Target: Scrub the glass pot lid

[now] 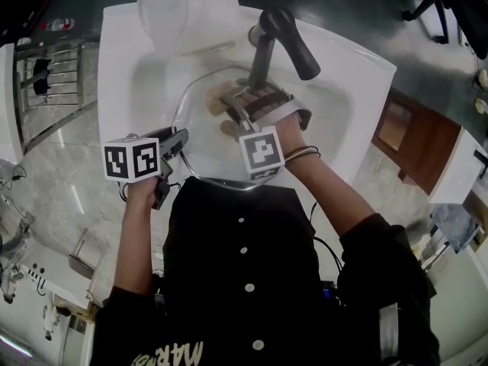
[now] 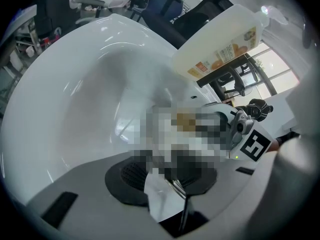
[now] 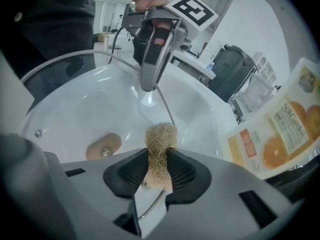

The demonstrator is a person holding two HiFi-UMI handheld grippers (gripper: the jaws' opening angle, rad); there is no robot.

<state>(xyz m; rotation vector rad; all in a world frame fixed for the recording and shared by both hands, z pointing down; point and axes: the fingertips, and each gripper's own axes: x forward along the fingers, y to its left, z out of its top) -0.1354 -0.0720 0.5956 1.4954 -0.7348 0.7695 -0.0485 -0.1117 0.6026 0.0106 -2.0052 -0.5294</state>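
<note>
Head view, glass pot lid (image 1: 202, 145), clear, round

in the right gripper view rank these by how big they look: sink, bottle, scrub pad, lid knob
1. sink
2. bottle, partly cut off by the picture's edge
3. scrub pad, though it sits right at the camera, so its lead over the knob is unsure
4. lid knob
</note>
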